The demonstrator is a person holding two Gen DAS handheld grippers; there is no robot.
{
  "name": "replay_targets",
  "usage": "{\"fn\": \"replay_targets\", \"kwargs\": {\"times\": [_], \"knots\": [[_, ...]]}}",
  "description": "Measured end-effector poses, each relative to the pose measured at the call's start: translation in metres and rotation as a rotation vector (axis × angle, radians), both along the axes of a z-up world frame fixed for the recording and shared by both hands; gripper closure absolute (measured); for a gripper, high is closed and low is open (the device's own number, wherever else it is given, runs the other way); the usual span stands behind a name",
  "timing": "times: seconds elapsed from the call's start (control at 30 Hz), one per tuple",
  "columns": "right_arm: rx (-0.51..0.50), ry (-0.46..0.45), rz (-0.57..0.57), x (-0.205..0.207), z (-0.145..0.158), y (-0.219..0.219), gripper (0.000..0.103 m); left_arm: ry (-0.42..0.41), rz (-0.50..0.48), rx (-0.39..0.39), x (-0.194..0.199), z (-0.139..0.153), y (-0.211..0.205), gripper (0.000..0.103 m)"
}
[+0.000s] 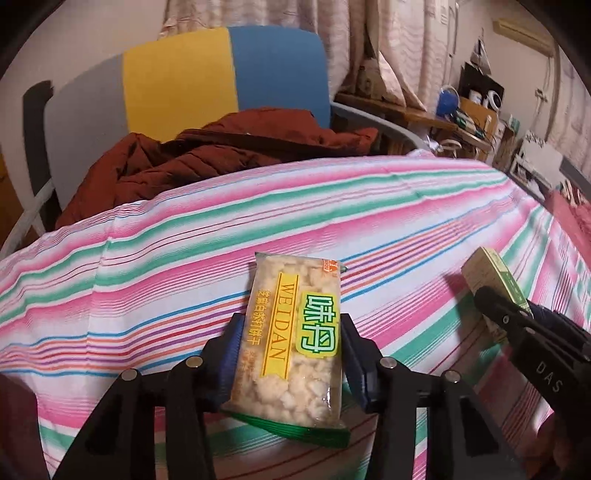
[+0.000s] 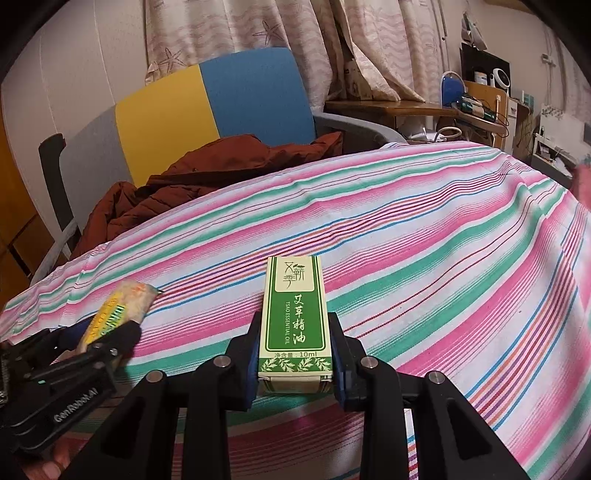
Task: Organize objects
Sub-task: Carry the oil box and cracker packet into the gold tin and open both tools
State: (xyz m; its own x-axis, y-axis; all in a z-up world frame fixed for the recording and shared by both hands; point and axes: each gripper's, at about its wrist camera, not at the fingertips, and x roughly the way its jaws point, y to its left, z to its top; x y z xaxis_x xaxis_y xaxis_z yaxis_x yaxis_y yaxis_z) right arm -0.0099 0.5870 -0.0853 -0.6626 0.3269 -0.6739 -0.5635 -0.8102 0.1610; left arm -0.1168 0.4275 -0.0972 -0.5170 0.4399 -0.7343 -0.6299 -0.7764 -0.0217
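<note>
Both my grippers were matte black, each linkage arm capped with a round silver pin. The fingers (image 2: 254, 369) wore dark blue pads. White lettering marked the left gripper (image 2: 107, 332) "GenRobot.AI" and the right gripper (image 1: 491, 299) "DAS".

We see the cloth (image 1: 332, 206) striped pink, white and mint green, with thin red, blue and orange lines. Snack packet (image 1: 291, 343): clear film over pale beige pieces, yellow label band, green-outlined yellow characters, green bottom seal. Box (image 2: 293, 317): green panel with white characters, cream border, green leaf print along its lower edge. Both grippers, left (image 1: 291, 345) and right (image 2: 293, 354), are black with dark blue pads. Chair back (image 1: 207, 81): grey, yellow and blue vertical blocks. Jacket (image 1: 207, 155): rust red, quilted. Curtain (image 2: 295, 29): pale pink with a wave and starfish print.
</note>
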Motion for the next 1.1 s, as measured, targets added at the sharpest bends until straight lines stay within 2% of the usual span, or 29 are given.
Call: {"fn": "replay_targets", "kwargs": {"times": [0.1,0.33,0.53,0.67,0.8,1.1], "knots": [[0.025,0.004,0.003,0.001,0.003,-0.004,0.072,0.013,0.021,0.033,0.001,0.004,-0.012,0.053],[0.110,0.014,0.020,0.001,0.013,-0.018,0.072,0.104,0.015,0.075,0.030,0.015,-0.037,0.053],[0.133,0.014,0.054,0.006,0.020,-0.036,0.072,0.076,0.075,0.146,0.045,0.017,-0.077,0.053],[0.135,0.010,0.089,0.012,0.024,-0.052,0.072,0.067,0.072,0.171,0.061,0.017,-0.093,0.054],[0.121,0.013,0.130,0.021,0.028,-0.071,0.072,0.073,0.038,0.198,0.080,0.021,-0.103,0.053],[-0.007,0.046,0.191,0.045,0.031,-0.113,0.072,0.023,0.032,0.284,0.111,0.034,-0.148,0.054]]}}
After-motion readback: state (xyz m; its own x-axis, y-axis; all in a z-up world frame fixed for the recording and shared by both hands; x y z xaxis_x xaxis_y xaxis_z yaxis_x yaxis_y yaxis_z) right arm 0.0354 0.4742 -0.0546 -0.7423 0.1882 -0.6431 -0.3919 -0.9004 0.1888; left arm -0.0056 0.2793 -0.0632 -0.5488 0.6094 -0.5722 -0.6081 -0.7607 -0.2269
